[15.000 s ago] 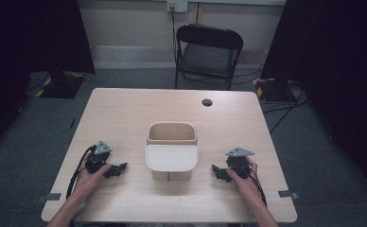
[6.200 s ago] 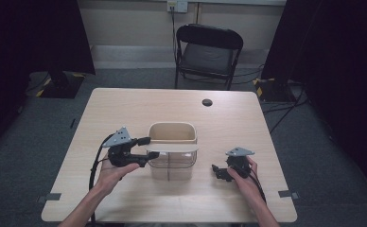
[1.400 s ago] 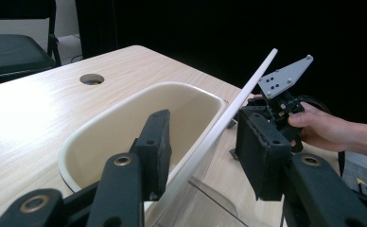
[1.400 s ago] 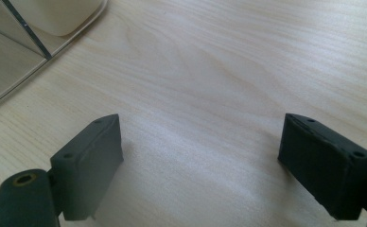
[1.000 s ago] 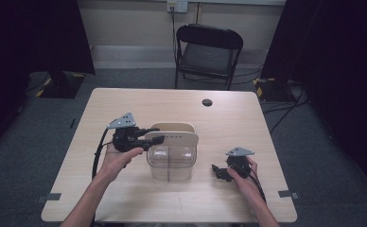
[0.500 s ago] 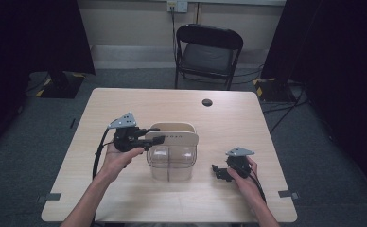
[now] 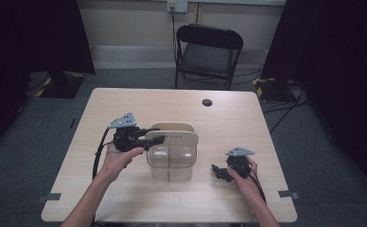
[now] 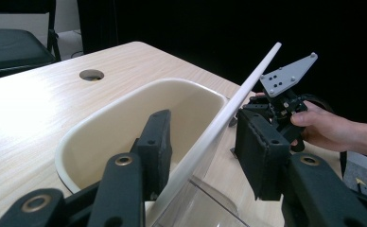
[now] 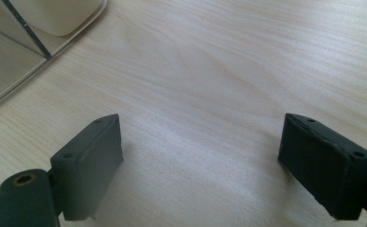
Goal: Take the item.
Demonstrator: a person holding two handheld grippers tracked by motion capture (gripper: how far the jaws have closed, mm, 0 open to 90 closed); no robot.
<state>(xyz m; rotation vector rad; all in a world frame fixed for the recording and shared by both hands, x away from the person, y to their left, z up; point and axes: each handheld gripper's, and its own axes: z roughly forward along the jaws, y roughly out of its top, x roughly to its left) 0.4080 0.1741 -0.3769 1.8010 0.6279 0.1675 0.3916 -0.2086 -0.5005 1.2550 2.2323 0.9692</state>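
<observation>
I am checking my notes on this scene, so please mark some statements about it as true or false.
1. The left claw grips the cream lid. True.
2. The right claw holds a cup. False: it is open, with only bare table between its jaws.
3. The lid lies flat on the clear container. False: it is tilted up.
4. A folding chair stands behind the table. True.
</observation>
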